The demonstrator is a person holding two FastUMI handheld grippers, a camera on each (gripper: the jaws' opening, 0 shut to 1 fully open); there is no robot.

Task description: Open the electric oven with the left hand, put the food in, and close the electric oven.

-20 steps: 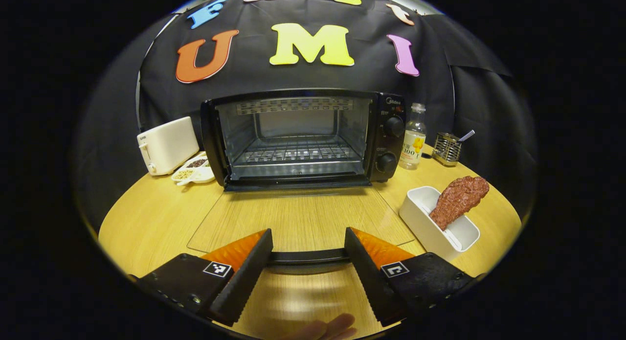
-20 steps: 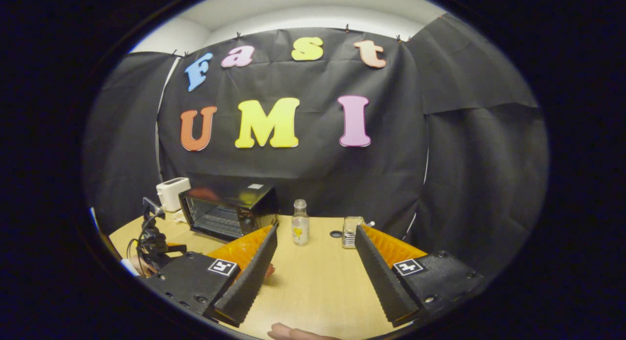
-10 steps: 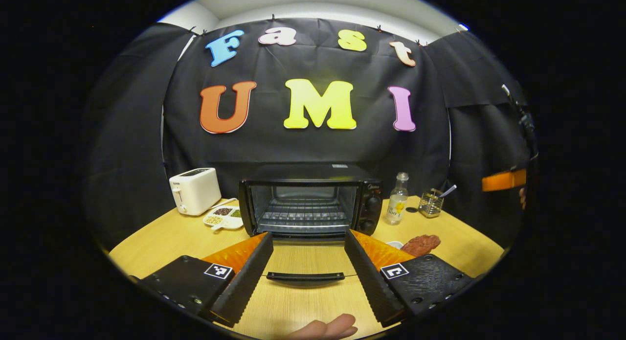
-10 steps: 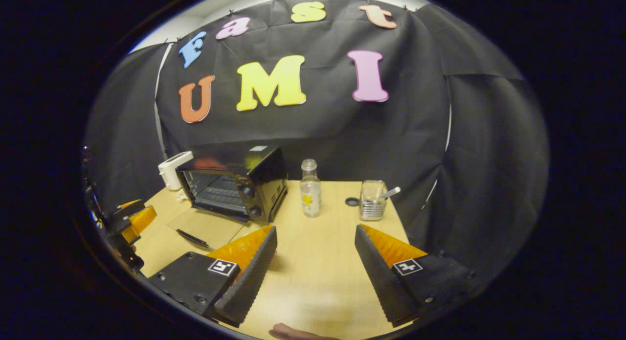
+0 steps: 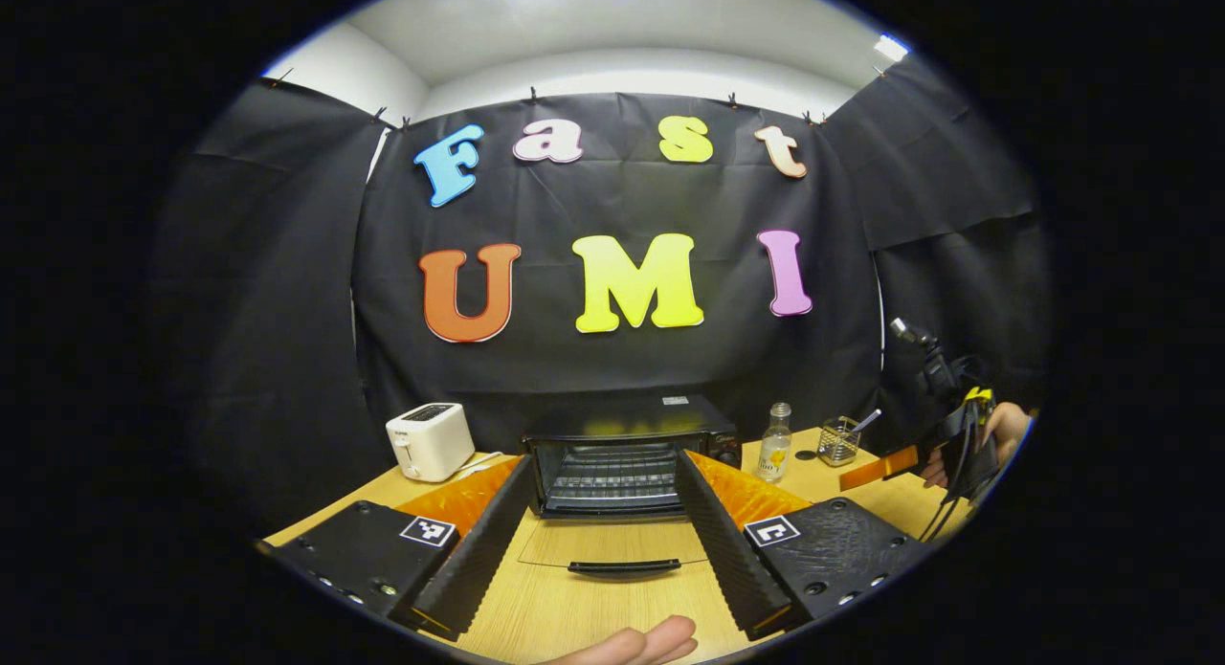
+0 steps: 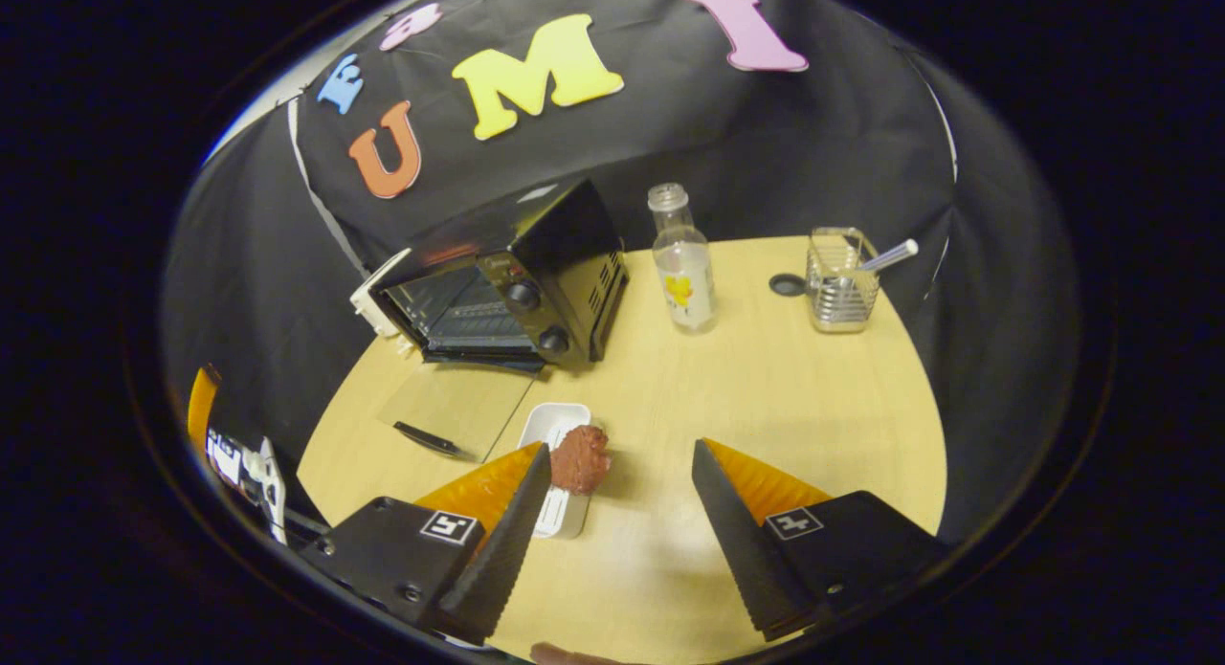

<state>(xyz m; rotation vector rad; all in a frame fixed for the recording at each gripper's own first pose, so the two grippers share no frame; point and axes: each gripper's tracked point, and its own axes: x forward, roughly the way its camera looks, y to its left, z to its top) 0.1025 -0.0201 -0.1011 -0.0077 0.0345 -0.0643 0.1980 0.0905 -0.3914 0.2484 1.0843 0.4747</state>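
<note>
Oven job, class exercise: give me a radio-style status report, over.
Left gripper open, empty. Right gripper open, above the table. Oven door down; food sits in its white tray. Nothing between them.

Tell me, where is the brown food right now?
In the right gripper view, the food rests in the white tray on the table, just before the open oven door.

A staged recording booth, probably a mock kitchen: black cloth walls (image 5: 268,359), wooden surface (image 6: 785,387), oven (image 6: 507,277), toaster (image 5: 427,440).
</note>
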